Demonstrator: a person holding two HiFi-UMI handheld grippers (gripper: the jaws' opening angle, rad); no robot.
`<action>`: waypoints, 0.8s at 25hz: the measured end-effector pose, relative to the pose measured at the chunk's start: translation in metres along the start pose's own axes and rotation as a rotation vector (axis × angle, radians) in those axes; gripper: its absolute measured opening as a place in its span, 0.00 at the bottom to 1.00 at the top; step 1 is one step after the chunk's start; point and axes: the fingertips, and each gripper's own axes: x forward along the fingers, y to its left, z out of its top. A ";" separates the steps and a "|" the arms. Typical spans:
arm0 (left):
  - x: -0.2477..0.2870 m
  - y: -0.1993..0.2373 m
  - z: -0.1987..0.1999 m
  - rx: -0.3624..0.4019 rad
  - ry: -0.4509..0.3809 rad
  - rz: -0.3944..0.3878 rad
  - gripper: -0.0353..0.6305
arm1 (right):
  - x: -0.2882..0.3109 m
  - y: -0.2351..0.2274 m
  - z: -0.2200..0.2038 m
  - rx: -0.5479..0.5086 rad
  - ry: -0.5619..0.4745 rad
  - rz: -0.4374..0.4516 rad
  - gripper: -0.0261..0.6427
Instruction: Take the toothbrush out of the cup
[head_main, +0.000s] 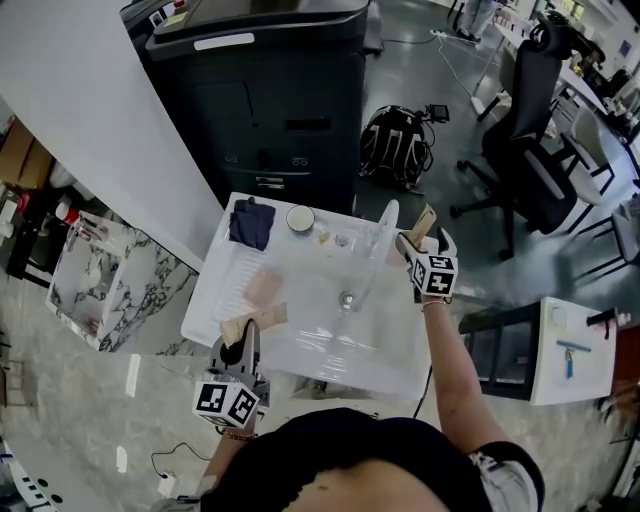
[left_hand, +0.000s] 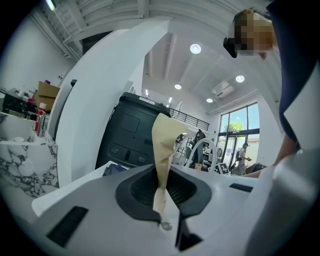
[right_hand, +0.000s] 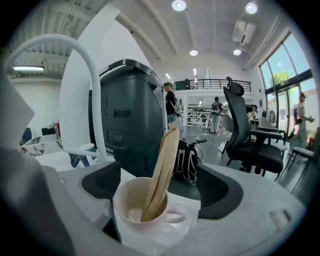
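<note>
A white cup (right_hand: 131, 209) stands close in the right gripper view, with a flat tan toothbrush (right_hand: 162, 165) leaning in it. My right gripper (right_hand: 160, 189) is open, its dark pads on either side of the cup and apart from it. In the head view this gripper (head_main: 412, 240) is at the white sink top's right rear, and the toothbrush (head_main: 426, 219) sticks up beside it. My left gripper (head_main: 245, 335) is at the sink top's near left edge. It (left_hand: 162, 200) is shut on a tan paper-like strip (left_hand: 164, 145) that stands up from its jaws.
A curved white faucet (head_main: 378, 245) rises beside the right gripper over the sink basin (head_main: 330, 335). A dark blue cloth (head_main: 251, 222) and a round white container (head_main: 300, 218) lie at the back. Behind stand a black printer (head_main: 270, 100), a backpack (head_main: 393, 145) and an office chair (head_main: 530, 150).
</note>
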 end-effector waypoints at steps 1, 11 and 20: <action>-0.001 0.000 0.001 -0.003 -0.001 0.003 0.10 | 0.004 0.000 -0.005 -0.009 0.019 0.000 0.74; -0.002 0.006 0.007 -0.016 -0.006 0.010 0.10 | 0.007 -0.007 -0.013 -0.071 0.051 -0.045 0.14; 0.005 0.004 0.006 -0.036 -0.001 -0.012 0.10 | -0.009 0.002 0.004 -0.038 -0.010 -0.020 0.06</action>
